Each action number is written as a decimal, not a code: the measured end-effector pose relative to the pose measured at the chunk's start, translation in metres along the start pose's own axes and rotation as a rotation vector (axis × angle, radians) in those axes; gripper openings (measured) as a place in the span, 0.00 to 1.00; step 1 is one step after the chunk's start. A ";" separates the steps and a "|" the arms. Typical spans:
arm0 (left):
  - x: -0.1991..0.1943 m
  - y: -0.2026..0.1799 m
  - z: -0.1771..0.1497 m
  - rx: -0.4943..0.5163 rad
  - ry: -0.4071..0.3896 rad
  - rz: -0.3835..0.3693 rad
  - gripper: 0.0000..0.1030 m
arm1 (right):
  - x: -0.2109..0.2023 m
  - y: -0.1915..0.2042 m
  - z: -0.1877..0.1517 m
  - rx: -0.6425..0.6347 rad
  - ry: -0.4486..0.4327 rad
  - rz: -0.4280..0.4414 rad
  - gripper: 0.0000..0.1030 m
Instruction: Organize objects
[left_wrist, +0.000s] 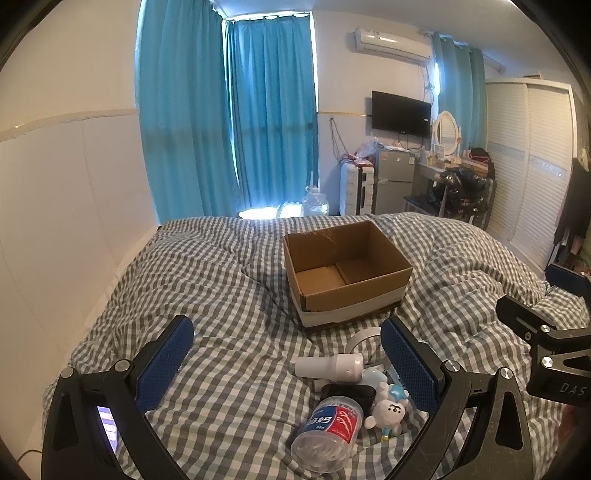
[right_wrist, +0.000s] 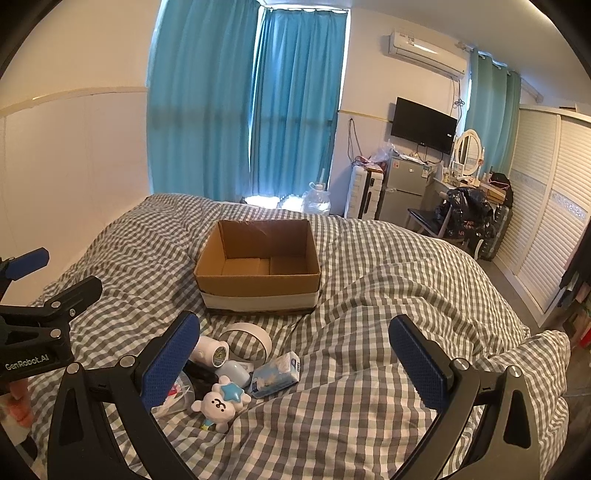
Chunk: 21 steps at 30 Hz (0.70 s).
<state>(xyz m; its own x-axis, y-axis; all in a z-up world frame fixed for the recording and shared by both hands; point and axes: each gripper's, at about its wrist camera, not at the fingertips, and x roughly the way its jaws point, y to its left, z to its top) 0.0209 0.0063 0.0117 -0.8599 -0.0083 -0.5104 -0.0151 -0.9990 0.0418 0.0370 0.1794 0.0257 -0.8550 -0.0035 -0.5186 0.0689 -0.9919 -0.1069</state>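
Here the left gripper (left_wrist: 286, 363) and right gripper (right_wrist: 293, 360) are wide apart, holding nothing. Small things (left_wrist: 343, 391) sit low on the bed (left_wrist: 221, 295). The box (left_wrist: 347, 273) mid-frame has nothing inside. Only the right view shows the tissue pack (right_wrist: 275, 374).

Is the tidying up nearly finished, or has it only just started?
Only just started. The cardboard box is empty. Both grippers, left and right, are open and hold nothing. Still waiting on the bed: the bear toy, tissue pack, white bottle, tape ring and clear jar.
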 end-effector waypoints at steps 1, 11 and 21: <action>0.000 0.000 0.000 -0.001 0.000 -0.003 1.00 | -0.001 0.000 0.000 -0.001 -0.002 0.001 1.00; 0.001 0.000 -0.004 0.012 0.035 -0.034 1.00 | -0.006 0.011 0.001 -0.032 0.006 0.019 1.00; 0.032 0.005 -0.038 0.010 0.167 -0.033 1.00 | 0.009 0.011 -0.017 -0.041 0.069 0.025 1.00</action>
<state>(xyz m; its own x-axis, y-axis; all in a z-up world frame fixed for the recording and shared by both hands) 0.0130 -0.0005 -0.0371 -0.7623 0.0164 -0.6471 -0.0475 -0.9984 0.0307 0.0384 0.1708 0.0055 -0.8154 -0.0176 -0.5786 0.1116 -0.9856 -0.1273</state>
